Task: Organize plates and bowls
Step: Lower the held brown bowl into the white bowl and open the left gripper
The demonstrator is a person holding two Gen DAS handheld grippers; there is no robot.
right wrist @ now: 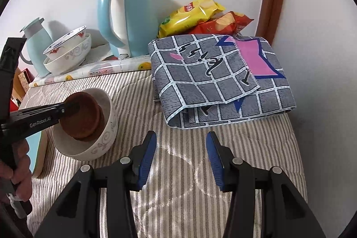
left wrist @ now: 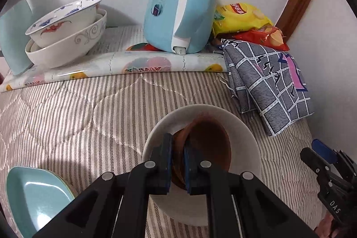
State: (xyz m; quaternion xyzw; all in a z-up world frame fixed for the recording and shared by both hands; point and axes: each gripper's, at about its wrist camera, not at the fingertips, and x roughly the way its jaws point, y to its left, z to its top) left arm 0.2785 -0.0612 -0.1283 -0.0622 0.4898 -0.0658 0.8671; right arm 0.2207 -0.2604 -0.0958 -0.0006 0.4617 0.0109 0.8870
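Observation:
My left gripper [left wrist: 178, 163] is shut on the rim of a brown bowl [left wrist: 207, 144], which sits tilted inside a white bowl [left wrist: 243, 128] on the striped cloth. Both show in the right wrist view, the brown bowl [right wrist: 82, 119] in the white bowl [right wrist: 104, 137], with the left gripper [right wrist: 67, 109] coming in from the left. My right gripper [right wrist: 180, 160] is open and empty above the striped cloth, right of the bowls. Two stacked white bowls [left wrist: 67, 35] stand at the back left. A teal plate [left wrist: 38, 195] lies at the front left.
A blue kettle [left wrist: 180, 3] stands at the back on a floral mat [left wrist: 111, 66]. Snack bags [left wrist: 241, 19] and a folded grey checked cloth [right wrist: 218, 79] lie at the back right. A teal flask [right wrist: 36, 44] stands behind the stacked bowls.

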